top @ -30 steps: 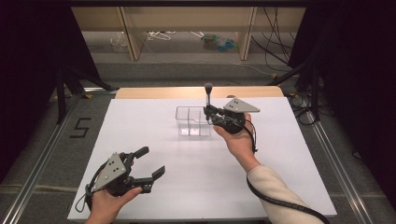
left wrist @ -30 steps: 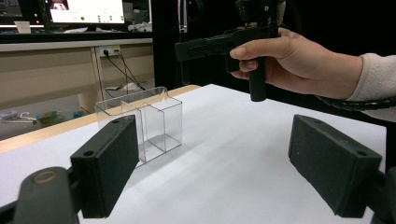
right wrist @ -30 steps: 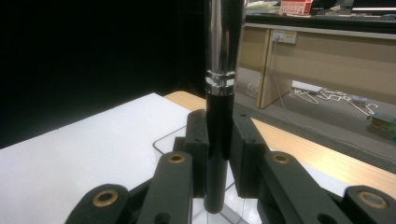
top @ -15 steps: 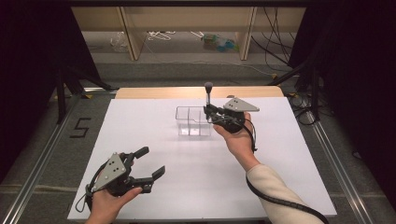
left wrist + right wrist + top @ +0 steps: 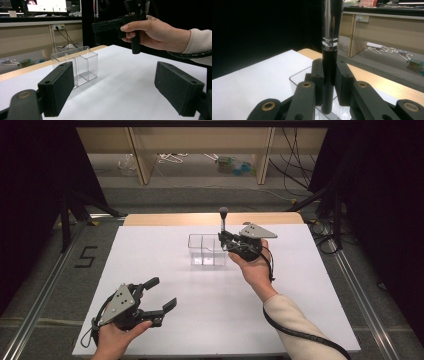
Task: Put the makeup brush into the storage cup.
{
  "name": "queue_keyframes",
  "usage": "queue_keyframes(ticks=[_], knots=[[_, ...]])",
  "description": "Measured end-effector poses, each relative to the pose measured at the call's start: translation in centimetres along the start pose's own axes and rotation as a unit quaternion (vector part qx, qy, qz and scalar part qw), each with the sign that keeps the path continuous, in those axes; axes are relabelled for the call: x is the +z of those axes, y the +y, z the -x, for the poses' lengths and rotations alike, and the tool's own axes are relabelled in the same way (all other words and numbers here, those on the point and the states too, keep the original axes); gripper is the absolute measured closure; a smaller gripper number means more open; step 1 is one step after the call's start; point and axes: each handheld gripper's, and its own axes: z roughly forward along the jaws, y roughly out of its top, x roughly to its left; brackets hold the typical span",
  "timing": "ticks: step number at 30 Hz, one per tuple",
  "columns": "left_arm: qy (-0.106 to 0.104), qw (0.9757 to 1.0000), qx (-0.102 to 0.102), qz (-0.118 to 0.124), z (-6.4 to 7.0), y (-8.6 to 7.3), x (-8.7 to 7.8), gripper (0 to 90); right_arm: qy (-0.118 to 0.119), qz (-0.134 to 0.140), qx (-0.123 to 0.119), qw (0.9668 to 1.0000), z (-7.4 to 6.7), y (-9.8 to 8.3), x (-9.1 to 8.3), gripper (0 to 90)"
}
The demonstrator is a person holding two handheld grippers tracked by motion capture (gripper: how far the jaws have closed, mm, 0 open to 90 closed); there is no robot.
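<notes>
We've got the makeup brush point(image 5: 329, 50) clamped upright in the right gripper point(image 5: 226, 241), jaws pinched tight on the black lower handle just below the silver ring. Bristle head up, butt end down, hanging right over the clear divided organizer point(image 5: 207, 251) near the far edge of the white table point(image 5: 150, 250).

Step in hand, as we read it: drop the brush into a compartment.
- In the right gripper view the butt sits at about rim level, over the near wall of the box. Can't tell which compartment it's over, so we check that before lowering.
- Keep the handle vertical, go straight down, no sideways drift; the box looks light and prob slides if we knock a wall or the divider.
- Release only once the butt is down inside, else it tips out.

Left gripper point(image 5: 161, 295) is idle w/ jaws spread wide, nothing between them, low at the near-left of the table, well apart from the organizer.
</notes>
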Motion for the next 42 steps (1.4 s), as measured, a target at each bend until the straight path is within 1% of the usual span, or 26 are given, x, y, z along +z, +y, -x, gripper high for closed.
queue_keyframes(ticks=[1,2,3,8,9,10,12,13,14,17,19,20,22,25,30,31,32,33,34,38,39,42], knots=[[0.0,1.0,-0.001,0.0,0.01,-0.01,0.0,16.1,0.004,-0.005,0.009,0.9999,-0.1,-0.02,-0.01,79.3],[0.0,1.0,0.0,0.0,0.0,-0.01,0.0,16.0,0.0,0.001,0.001,1.0,0.02,-0.02,0.07,79.3],[0.0,1.0,-0.001,0.0,0.0,-0.01,0.0,16.0,0.001,-0.002,0.004,1.0,0.0,-0.03,0.06,79.4],[0.0,1.0,0.0,-0.001,-0.01,-0.02,-0.01,16.0,-0.001,-0.001,0.002,1.0,0.1,-0.01,0.16,79.3],[0.0,1.0,0.0,-0.001,-0.02,-0.03,-0.01,16.0,0.001,-0.005,0.012,0.9999,-0.03,-0.01,0.15,79.4],[0.0,1.0,0.0,-0.002,-0.01,-0.04,0.0,16.0,-0.003,0.001,0.001,1.0,0.12,-0.01,0.23,79.4],[-0.001,1.0,0.001,-0.002,-0.01,-0.02,0.0,16.0,-0.001,-0.005,0.006,1.0,0.09,-0.02,0.24,79.4],[-0.001,1.0,0.002,-0.002,-0.01,-0.02,0.0,16.0,0.001,0.0,0.001,1.0,0.16,-0.05,0.34,79.4],[-0.001,1.0,0.002,-0.002,-0.01,-0.02,0.0,16.0,0.0,-0.005,0.001,1.0,0.16,-0.04,0.32,79.3],[-0.001,1.0,0.001,-0.002,0.0,-0.04,0.0,16.0,-0.001,-0.002,0.0,1.0,0.19,-0.06,0.44,79.3],[-0.001,1.0,0.001,-0.002,-0.01,-0.05,0.0,16.0,-0.001,-0.003,0.005,1.0,0.14,-0.03,0.49,79.3],[-0.001,1.0,0.0,-0.002,-0.01,-0.05,0.0,16.1,-0.004,0.001,-0.001,1.0,0.23,-0.02,0.54,79.4],[0.0,1.0,0.0,-0.002,-0.01,-0.04,-0.01,16.0,-0.004,-0.005,0.002,1.0,0.21,0.04,0.52,79.4],[-0.001,1.0,0.0,-0.002,0.0,-0.05,-0.01,16.1,-0.001,0.001,0.0,1.0,0.21,-0.02,0.71,79.3],[0.0,1.0,0.0,-0.002,0.0,-0.05,-0.01,16.0,-0.002,-0.002,-0.003,1.0,0.22,0.0,0.77,79.4],[0.0,1.0,0.0,-0.002,-0.01,-0.06,-0.01,16.1,-0.003,-0.003,-0.002,1.0,0.21,-0.01,0.79,79.3],[0.0,1.0,0.001,-0.002,-0.01,-0.06,-0.01,16.1,0.002,-0.011,0.01,0.9999,0.08,0.0,0.73,79.4],[0.0,1.0,0.001,-0.003,-0.01,-0.06,-0.02,16.1,-0.001,-0.007,0.009,0.9999,0.1,-0.02,0.77,79.4],[0.0,1.0,0.001,-0.003,-0.01,-0.06,-0.02,16.1,-0.004,-0.002,0.001,1.0,0.24,-0.01,0.83,79.4],[0.0,1.0,0.001,-0.002,-0.01,-0.06,-0.02,16.1,-0.003,-0.004,-0.001,1.0,0.28,0.02,0.88,79.4],[0.0,1.0,0.001,-0.002,-0.01,-0.06,-0.02,16.1,-0.003,-0.006,0.002,1.0,0.25,0.03,0.87,79.3],[0.0,1.0,0.002,-0.003,-0.02,-0.07,-0.02,16.1,-0.004,-0.004,-0.002,1.0,0.32,0.04,0.95,79.4]])
